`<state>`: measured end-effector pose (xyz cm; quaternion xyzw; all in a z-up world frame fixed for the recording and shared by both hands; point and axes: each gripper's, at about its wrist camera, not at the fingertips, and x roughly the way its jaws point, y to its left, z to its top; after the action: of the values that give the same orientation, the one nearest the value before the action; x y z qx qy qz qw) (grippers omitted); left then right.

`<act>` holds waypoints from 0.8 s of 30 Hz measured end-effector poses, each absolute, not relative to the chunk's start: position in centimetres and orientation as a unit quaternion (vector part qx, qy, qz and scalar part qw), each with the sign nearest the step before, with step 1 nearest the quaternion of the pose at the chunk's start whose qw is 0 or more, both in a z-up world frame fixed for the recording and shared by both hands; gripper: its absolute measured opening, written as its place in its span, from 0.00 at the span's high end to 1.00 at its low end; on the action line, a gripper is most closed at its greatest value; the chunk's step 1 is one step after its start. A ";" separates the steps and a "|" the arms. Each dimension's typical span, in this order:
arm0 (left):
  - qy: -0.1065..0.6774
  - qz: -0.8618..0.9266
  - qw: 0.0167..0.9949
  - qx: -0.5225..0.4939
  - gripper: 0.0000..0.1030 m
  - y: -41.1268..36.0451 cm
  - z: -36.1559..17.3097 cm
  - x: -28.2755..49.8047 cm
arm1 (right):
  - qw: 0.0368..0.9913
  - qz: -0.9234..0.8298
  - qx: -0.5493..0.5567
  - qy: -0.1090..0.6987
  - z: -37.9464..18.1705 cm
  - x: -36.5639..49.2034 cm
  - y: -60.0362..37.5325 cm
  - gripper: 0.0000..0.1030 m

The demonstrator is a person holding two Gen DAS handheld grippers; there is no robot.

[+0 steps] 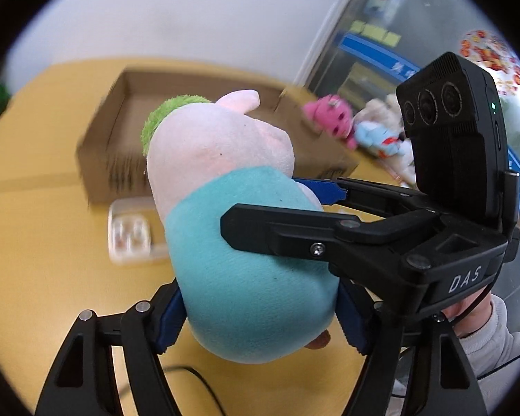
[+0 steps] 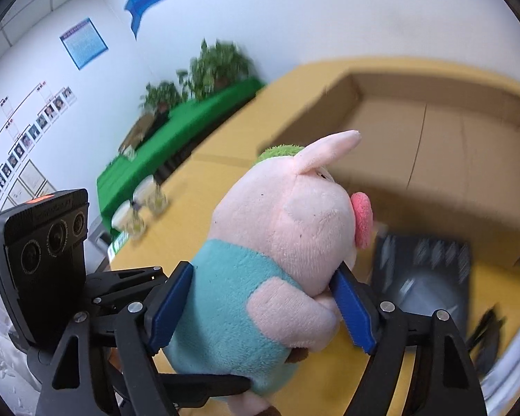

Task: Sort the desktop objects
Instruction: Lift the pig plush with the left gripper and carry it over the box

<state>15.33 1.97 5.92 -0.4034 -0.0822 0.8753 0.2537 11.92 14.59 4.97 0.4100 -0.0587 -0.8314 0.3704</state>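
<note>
Looking at a yellow wooden desk (image 1: 34, 228) carrying basically everything. Open, empty-looking cardboard box (image 1: 128, 131) sitting on it toward the far side. Clear plastic case (image 1: 130, 239) lying just in front of the box, blurry. Black cable (image 1: 190, 378) trailing across the near edge. Seeing a dark printed booklet (image 2: 423, 270) lying flat near the box from the right wrist view, plus two glass jars (image 2: 145, 208) standing at the desk's far left edge. Small plush toys (image 1: 357, 128) piling up beyond the box.

Plush pig (image 1: 225, 208) in both tongs (blurred box (image 1: 128, 111) behind)
</note>
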 end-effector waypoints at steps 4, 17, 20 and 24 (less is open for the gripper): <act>-0.053 0.895 0.268 -0.354 0.28 2.2 11.1 12.4 | 0.363 -0.861 0.352 -0.052 10.6 9.4 15.9 0.25; -0.051 0.928 0.256 -0.265 0.28 -1.9 23.8 0.2 | 0.385 -0.888 0.251 -0.021 24.7 -4.4 14.9 0.25; -0.055 0.929 0.250 -0.268 0.28 -2.8 25.0 -3.0 | 0.398 -0.883 0.250 -0.015 26.4 -8.1 14.4 0.25; -0.078 0.917 0.250 -0.301 0.28 -3.8 24.1 -7.5 | 0.399 -0.876 0.268 -0.031 26.1 -13.2 13.6 0.25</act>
<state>-7.55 -3.79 24.09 -0.3013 -0.0779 0.9169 0.2500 -13.23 13.63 26.06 0.2675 -0.0307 -0.8763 0.3994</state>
